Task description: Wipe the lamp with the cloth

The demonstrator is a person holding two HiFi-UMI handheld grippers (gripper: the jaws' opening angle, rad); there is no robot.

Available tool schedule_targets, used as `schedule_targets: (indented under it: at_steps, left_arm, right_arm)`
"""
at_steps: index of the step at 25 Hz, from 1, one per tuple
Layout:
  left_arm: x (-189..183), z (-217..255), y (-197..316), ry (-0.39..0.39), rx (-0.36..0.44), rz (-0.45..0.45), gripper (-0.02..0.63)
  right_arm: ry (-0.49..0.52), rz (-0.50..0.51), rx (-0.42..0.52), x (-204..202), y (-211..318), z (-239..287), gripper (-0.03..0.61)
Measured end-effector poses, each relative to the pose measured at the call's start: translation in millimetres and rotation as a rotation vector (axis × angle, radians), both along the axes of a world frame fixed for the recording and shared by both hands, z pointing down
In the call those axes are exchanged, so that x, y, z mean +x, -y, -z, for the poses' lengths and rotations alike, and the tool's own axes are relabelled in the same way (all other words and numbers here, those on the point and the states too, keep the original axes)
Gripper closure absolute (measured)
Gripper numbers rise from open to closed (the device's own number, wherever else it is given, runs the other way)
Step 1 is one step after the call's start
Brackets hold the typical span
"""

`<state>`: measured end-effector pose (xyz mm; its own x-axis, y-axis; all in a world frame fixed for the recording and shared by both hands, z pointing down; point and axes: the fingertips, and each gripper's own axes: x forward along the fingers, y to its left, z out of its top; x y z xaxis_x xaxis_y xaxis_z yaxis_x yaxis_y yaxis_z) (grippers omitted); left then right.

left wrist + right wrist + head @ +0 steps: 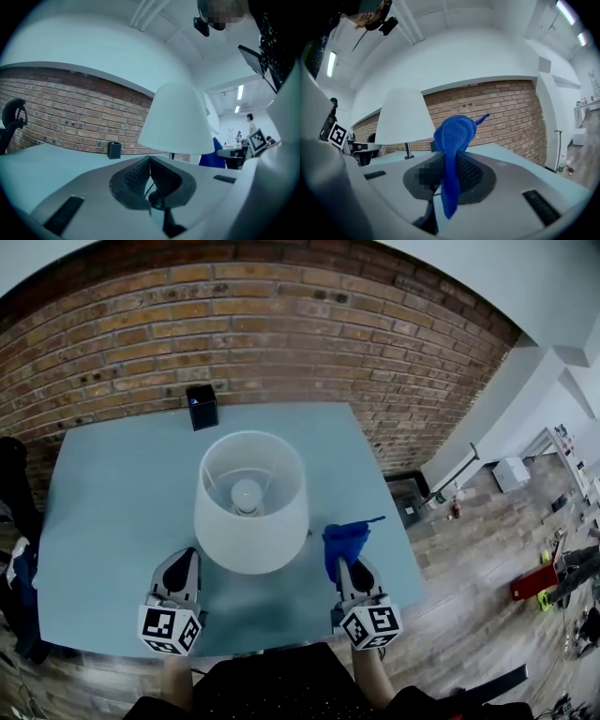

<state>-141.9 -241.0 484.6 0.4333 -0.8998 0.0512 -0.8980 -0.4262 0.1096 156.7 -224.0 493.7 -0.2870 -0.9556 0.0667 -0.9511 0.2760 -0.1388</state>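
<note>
A white lamp (pixel 249 502) with a cone shade stands on the pale blue table (pixel 112 484), its bulb visible from above. My right gripper (pixel 346 563) is shut on a blue cloth (pixel 345 538), just right of the shade and not touching it. In the right gripper view the cloth (pixel 453 140) bunches above the jaws and hangs down between them, with the lamp (pixel 403 117) to the left. My left gripper (pixel 181 570) is at the shade's lower left, shut with nothing in it. In the left gripper view the lamp (pixel 174 119) rises just beyond the closed jaws (pixel 150 161).
A small black box (pixel 202 406) stands at the table's far edge against the brick wall (pixel 281 324). The table's right edge drops to a wooden floor (pixel 487 549) with scattered items. A dark office chair (pixel 14 512) stands at the left.
</note>
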Motion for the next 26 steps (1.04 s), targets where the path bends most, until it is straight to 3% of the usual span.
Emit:
schedule_targets:
  at_steps: [7,13,22,26]
  left_arm:
    - [14.4,16.1,-19.9,0.005,0.051,-0.065,0.603]
    - [11.4,22.7,-23.7,-0.014,0.073,-0.060,0.604]
    - [10.6,19.6,-24.9,-0.022,0.057,-0.053,0.603]
    - [10.1,17.6,-25.2,-0.031,0.043,-0.054,0.604]
  right_arm:
    - [0.028,-0.044,0.034,14.2,-12.4,19.7,0.518]
    - [0.029,-0.051,0.049,22.2,-20.2,23.9,0.518]
    - [-0.023,-0.017,0.034,9.1,-24.3,19.9,0.518]
    - [0.002,-0.020,0.017,10.2,-27.4,15.3,0.518]
